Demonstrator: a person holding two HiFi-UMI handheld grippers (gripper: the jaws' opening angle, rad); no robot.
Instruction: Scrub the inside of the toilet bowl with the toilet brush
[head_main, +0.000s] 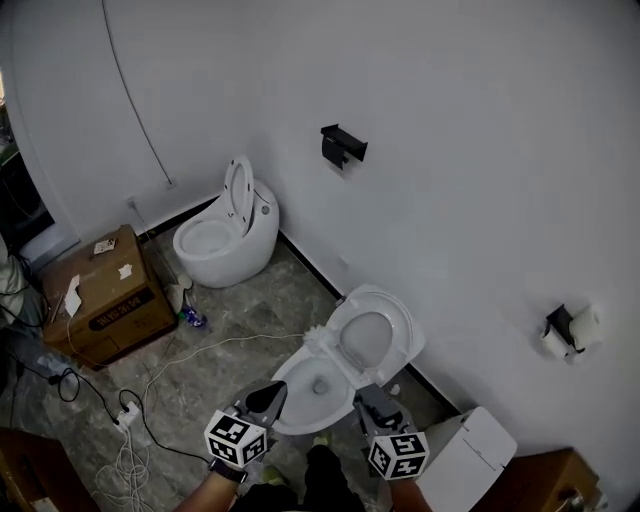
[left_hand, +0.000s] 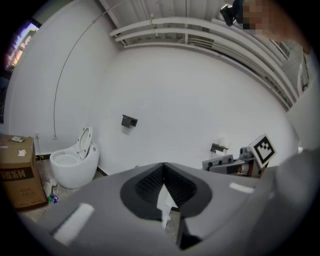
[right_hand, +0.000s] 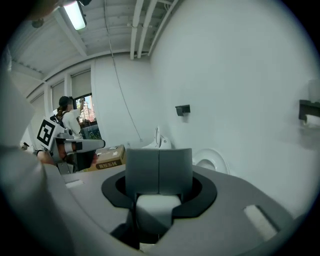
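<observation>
The left tool (left_hand: 164, 166) has its jaws pressed together at the tips; a ragged white sliver shows in the gap behind them, and I cannot tell what it is. The right tool (right_hand: 159, 151) is also closed, its two jaws meeting along a straight seam, with a pale rounded piece just below them that I cannot identify.

In the head view both tools hover at the near rim of the toilet bowl (head_main: 296, 372), one on each side, pointing toward it. Its lid (head_main: 372, 335) stands open against the wall. A white bristly tuft, apparently the toilet brush (head_main: 316, 341), sits at the bowl's far-left rim.

The floor (head_main: 230, 330) is grey marbled tile and the walls are plain white. A second toilet (head_main: 225, 238) stands farther along the wall, lid up. A cardboard box (head_main: 100, 295) sits to its left, with loose cables (head_main: 128, 440) trailing across the floor. A black holder (head_main: 343, 146) is fixed to the wall, and a paper roll holder (head_main: 565, 328) hangs further right.
</observation>
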